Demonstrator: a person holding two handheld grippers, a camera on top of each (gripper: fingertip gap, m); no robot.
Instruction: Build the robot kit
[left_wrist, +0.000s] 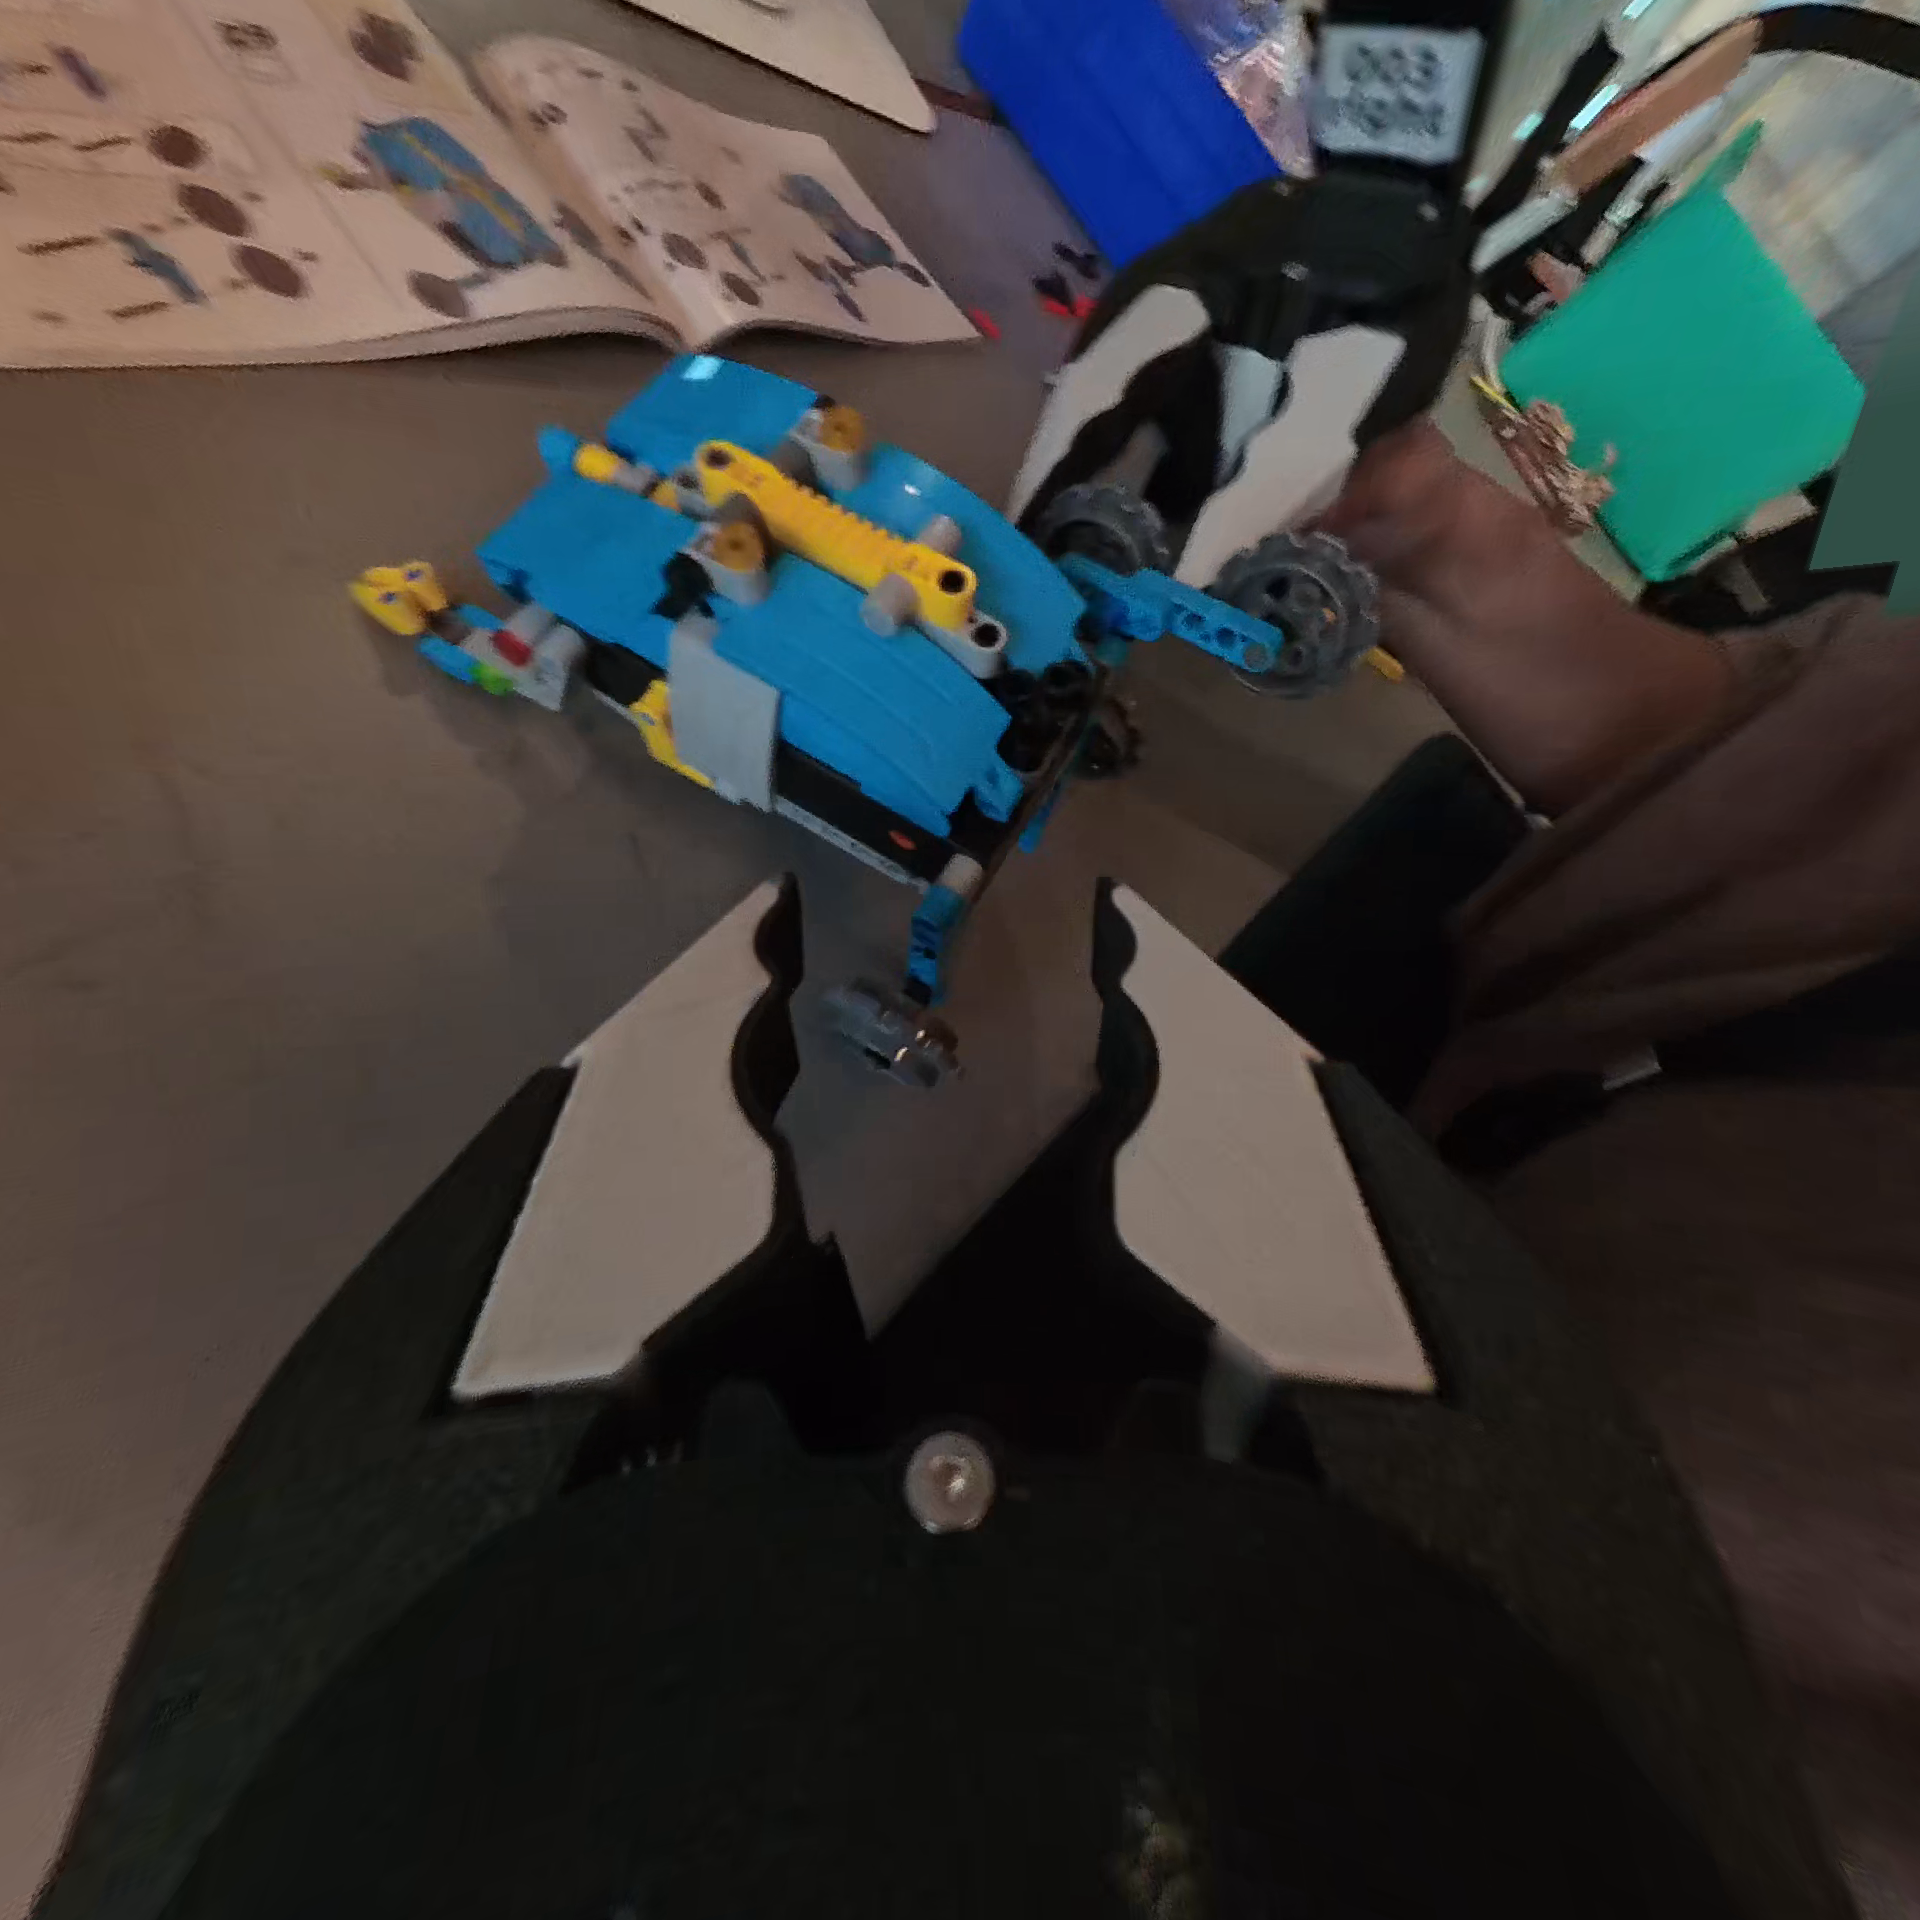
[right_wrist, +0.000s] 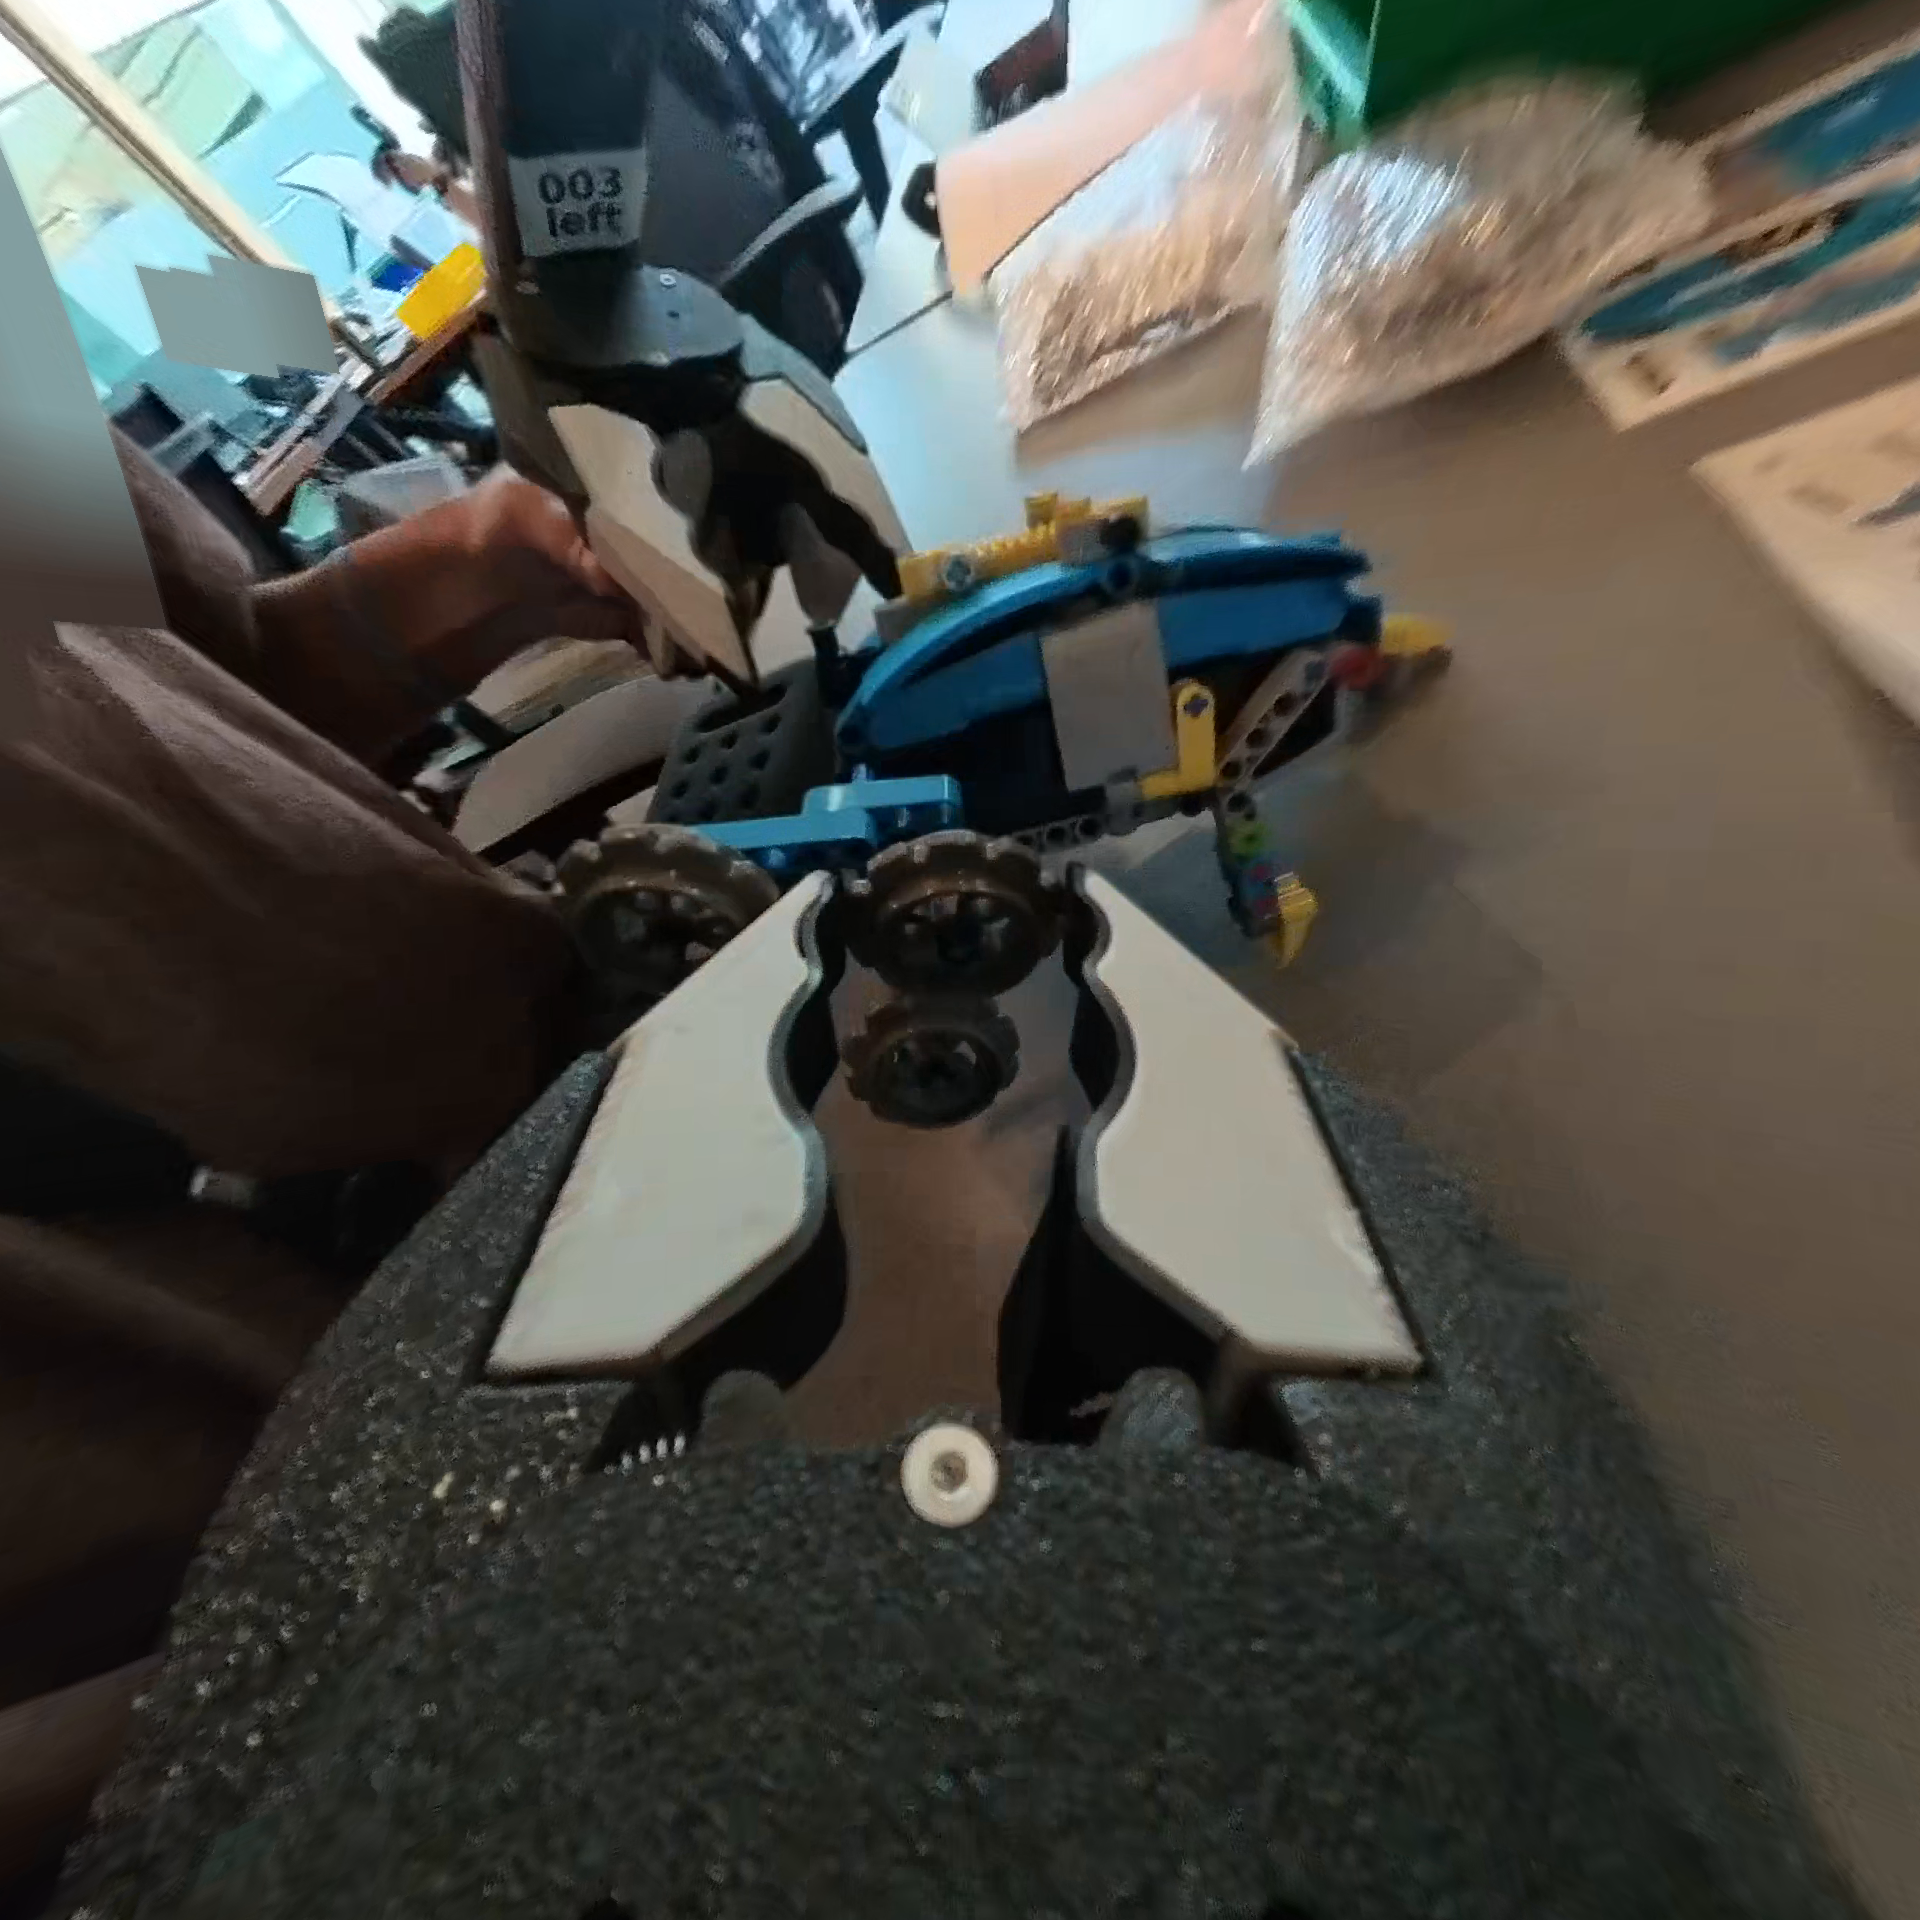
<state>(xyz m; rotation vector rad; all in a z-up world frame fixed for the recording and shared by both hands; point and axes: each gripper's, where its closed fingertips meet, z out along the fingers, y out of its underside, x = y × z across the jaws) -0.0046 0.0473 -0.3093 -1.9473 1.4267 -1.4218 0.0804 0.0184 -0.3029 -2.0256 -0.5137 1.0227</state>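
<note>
My right hand-held gripper (right_wrist: 951, 894) grips a grey wheel (right_wrist: 943, 920) at frame centre; my left hand-held gripper (left_wrist: 945, 904) gapes empty beside the blue model (left_wrist: 790, 623); each bears a white label.

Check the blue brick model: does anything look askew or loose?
Possibly: the blue brick model lies tilted on the table, and a thin arm with a small grey gear dangles off one end between the open left gripper.
</note>
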